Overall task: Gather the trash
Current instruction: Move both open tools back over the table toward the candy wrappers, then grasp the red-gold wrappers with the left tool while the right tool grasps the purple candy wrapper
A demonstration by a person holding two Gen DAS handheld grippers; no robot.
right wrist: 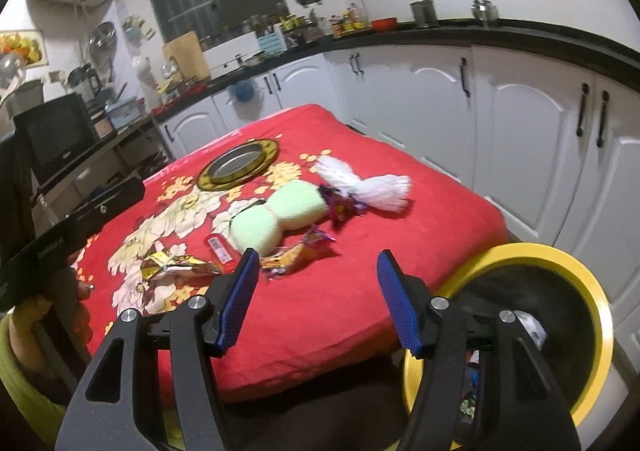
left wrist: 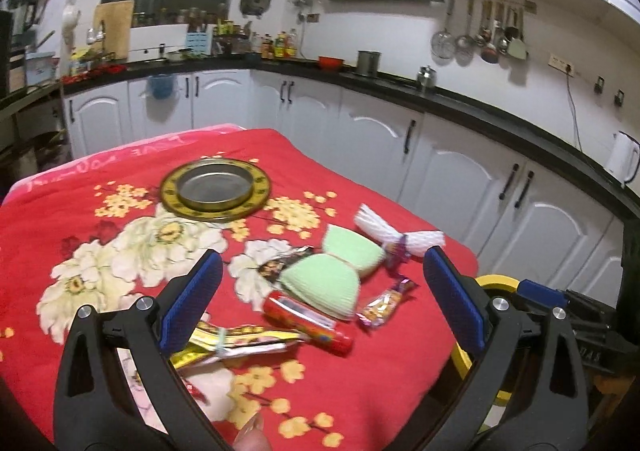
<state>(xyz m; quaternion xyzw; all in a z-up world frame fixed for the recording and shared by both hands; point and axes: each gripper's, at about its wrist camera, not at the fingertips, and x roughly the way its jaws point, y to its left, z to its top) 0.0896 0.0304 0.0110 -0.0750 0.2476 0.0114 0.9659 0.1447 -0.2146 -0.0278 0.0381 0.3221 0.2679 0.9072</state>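
Tabletop (left wrist: 360, 391), red floral cloth with pale, unreadable lettering along the far left edge, carries: gold-rimmed metal dish (left wrist: 216, 189) far; white foam net (left wrist: 394, 235), green foam net (left wrist: 336, 275), purple candy wrapper (left wrist: 386, 303), red tube (left wrist: 308, 321) with a barcode label, and gold foil wrapper (left wrist: 224, 347) with print too blurred to read, all near. Yellow-rimmed bin (right wrist: 560, 331) stands at the near right corner. Left hand-held gripper (left wrist: 320, 303) and right hand-held gripper (right wrist: 314, 297): both spread wide, holding nothing, above the near trash.

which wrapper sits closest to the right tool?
The crumpled orange-purple candy wrapper, just ahead of the open right tool; the gold foil wrapper lies farther left.
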